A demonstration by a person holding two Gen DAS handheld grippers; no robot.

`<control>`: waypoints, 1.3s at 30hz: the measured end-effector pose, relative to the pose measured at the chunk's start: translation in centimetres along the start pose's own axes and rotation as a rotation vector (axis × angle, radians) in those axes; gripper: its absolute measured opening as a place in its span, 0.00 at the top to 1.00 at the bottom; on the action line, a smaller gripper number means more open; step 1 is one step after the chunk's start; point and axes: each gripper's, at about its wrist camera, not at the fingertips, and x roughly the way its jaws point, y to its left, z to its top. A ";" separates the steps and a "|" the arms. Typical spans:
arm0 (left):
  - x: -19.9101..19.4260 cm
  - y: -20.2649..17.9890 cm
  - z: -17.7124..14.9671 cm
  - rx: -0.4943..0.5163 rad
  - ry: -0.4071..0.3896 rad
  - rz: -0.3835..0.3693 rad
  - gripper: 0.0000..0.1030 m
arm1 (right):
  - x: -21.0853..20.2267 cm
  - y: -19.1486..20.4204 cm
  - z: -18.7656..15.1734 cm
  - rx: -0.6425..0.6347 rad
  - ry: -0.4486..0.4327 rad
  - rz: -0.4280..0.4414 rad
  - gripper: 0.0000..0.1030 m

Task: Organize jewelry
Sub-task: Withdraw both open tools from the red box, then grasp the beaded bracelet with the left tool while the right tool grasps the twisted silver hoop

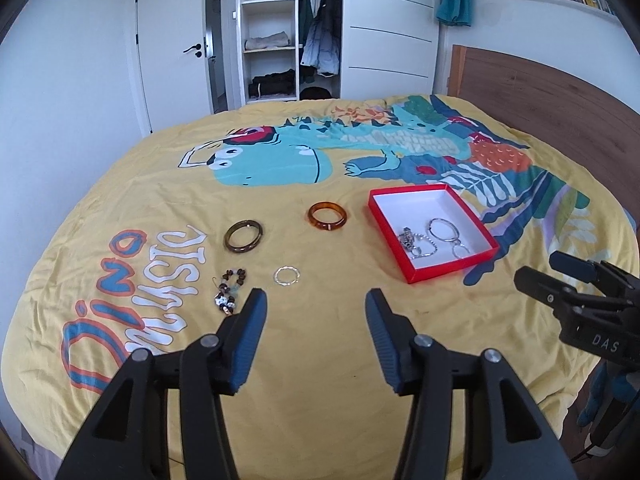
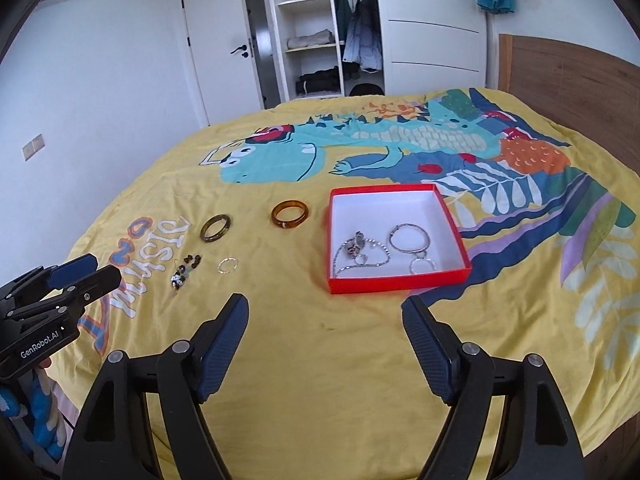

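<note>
A red box [image 1: 452,266] [image 2: 400,282] with a white inside lies on the yellow bedspread [image 1: 160,208] and holds silver jewelry [image 1: 408,238] [image 2: 356,242]. Left of it lie an amber bangle [image 1: 326,227] [image 2: 289,223], a dark olive bangle [image 1: 240,248] [image 2: 208,237], a thin silver ring bracelet [image 1: 277,277] [image 2: 221,268] and a beaded bracelet [image 1: 226,301] [image 2: 180,276]. My left gripper [image 1: 316,294] [image 2: 105,268] is open and empty, just short of the silver ring and the beads. My right gripper [image 2: 326,300] [image 1: 538,268] is open and empty, in front of the box.
The bedspread carries a dinosaur print [image 1: 280,160]. A wooden headboard [image 1: 540,96] bounds the bed on the right. Beyond the far edge stand an open wardrobe [image 1: 292,40] and a white door [image 1: 168,52]. A blue sleeve [image 2: 40,412] shows under the left gripper.
</note>
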 end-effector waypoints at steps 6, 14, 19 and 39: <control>1.7 1.7 -0.4 -0.015 0.019 0.021 0.52 | 2.0 1.5 -0.5 -0.019 0.025 0.022 0.24; 5.1 4.3 -1.4 -0.056 0.074 0.050 0.51 | 5.7 3.7 -1.3 -0.067 0.086 0.056 0.24; 7.7 6.2 -2.0 -0.081 0.120 0.073 0.51 | 8.7 4.8 -1.6 -0.085 0.133 0.081 0.24; 15.8 14.4 -3.7 -0.232 0.204 0.094 0.51 | 18.4 8.5 -0.8 -0.165 0.233 0.171 0.24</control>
